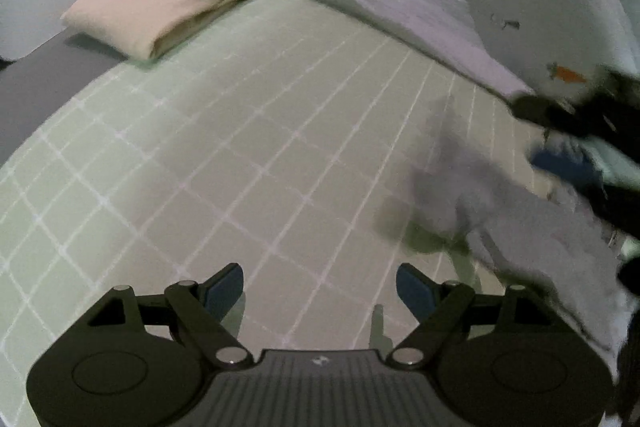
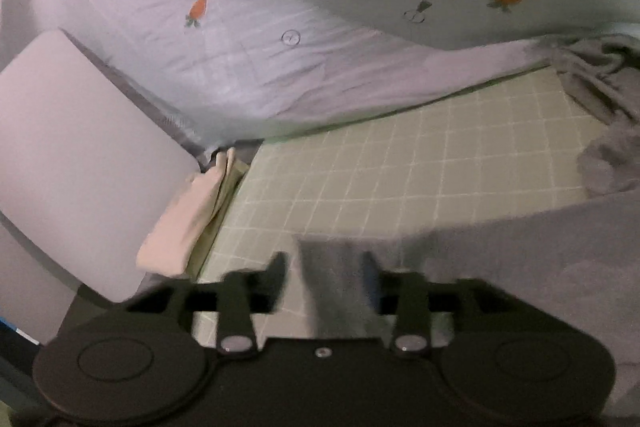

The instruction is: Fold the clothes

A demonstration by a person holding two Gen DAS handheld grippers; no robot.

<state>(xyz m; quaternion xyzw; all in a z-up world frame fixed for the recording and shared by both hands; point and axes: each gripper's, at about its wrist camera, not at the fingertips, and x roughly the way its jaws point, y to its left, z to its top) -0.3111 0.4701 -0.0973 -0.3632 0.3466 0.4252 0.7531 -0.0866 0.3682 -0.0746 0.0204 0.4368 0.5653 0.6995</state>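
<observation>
Left gripper [image 1: 320, 287] hung above green checked sheet [image 1: 240, 155], fingers spread, empty. Right gripper [image 2: 326, 279], blurred, fingers apart around grey garment [image 2: 520, 259]'s edge; grip uncertain. Folded beige cloth [image 1: 160, 11] far corner.

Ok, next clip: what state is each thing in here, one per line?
Left tool: open, empty, above the checked mat.
Right tool: blurred, with grey cloth between its fingers; cannot tell if it is shut.
Grey garment: unfolded, rumpled, partly on the mat.
Beige garment: folded, lying at the mat's far corner.
Carrot-print sheet: creased, running along the mat's far edge.
</observation>
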